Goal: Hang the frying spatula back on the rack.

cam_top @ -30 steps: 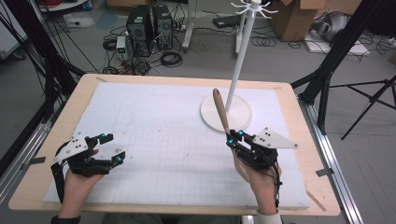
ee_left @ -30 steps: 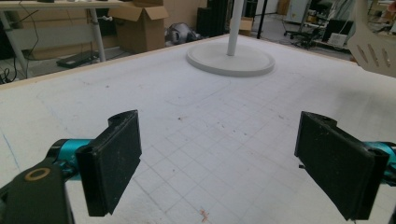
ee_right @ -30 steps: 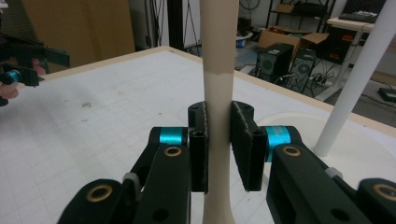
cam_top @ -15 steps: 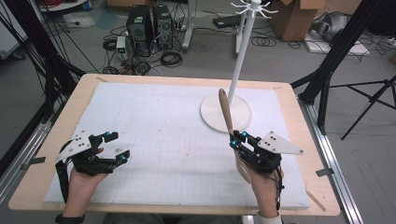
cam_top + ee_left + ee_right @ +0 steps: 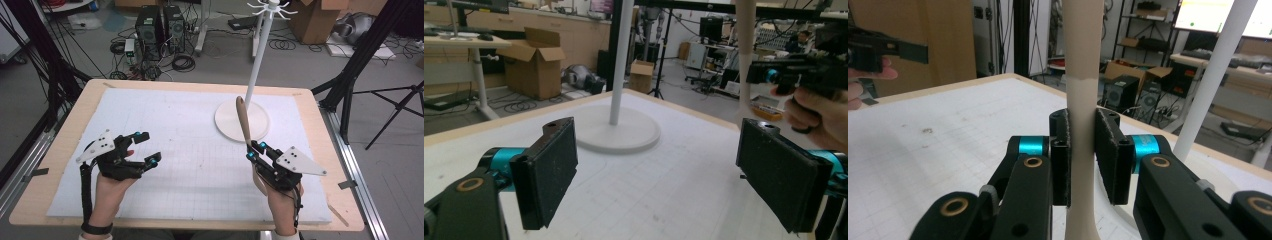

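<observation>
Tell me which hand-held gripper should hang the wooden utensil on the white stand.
Right. The right hand-held gripper already clamps the wooden utensil beside the white stand; the left hand-held gripper hangs open, farther off.

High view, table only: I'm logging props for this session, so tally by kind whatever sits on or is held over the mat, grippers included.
Grippers: 2, left gripper open, right gripper shut on the spoon
Wooden spoon: 1
White hook stand: 1
White gridded mat: 1
Total: 5

A stand [image 5: 242, 121] sits on the mat [image 5: 185, 165] toward the table's [image 5: 60, 150] far right. The left gripper [image 5: 142, 147] hovers near-left, the right gripper [image 5: 255, 150] near-right, before the stand.
</observation>
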A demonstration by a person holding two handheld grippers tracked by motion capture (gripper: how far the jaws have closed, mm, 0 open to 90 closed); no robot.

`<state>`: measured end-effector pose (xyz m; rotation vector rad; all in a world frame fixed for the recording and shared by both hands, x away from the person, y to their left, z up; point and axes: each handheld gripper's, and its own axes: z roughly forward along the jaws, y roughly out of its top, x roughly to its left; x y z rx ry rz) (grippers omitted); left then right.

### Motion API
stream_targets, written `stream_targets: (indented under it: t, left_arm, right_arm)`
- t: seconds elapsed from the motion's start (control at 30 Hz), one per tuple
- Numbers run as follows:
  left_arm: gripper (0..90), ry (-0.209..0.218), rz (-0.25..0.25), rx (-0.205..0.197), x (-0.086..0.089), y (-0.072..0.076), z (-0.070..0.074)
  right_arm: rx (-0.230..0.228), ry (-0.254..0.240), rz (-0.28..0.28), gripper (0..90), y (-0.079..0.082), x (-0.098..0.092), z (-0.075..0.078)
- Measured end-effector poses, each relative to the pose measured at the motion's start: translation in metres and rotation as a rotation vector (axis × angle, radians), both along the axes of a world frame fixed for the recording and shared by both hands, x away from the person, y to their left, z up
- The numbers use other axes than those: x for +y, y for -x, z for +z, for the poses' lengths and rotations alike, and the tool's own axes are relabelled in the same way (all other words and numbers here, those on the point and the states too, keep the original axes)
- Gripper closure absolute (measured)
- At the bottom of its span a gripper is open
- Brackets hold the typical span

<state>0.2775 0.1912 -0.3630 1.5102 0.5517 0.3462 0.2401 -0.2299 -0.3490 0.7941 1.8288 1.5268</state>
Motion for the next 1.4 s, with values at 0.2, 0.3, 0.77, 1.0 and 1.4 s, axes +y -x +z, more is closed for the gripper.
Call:
stream_targets:
  t: [0.2,0.3,0.77,1.0,1.4]
  left_arm:
    - [19.4,0.036,-0.053,-0.034,-0.039,-0.004,0.024]
    - [20.7,0.049,-0.066,-0.039,-0.052,-0.005,0.031]
    - [28.1,0.101,-0.049,-0.042,-0.133,-0.007,0.046]
    - [29.2,0.071,-0.066,-0.059,-0.166,-0.008,0.050]
    - [44.9,0.065,-0.051,-0.062,-0.190,-0.012,0.051]
  right_arm:
    - [-0.031,-0.004,-0.015,77.3,0.004,0.002,0.000]
    - [-0.038,-0.005,-0.019,77.3,0.005,0.004,0.000]
    - [-0.074,0.004,-0.042,77.2,0.008,0.012,-0.003]
    - [-0.088,0.011,-0.046,77.2,0.009,0.016,-0.004]
    - [-0.104,0.016,-0.065,77.2,0.011,0.019,-0.006]
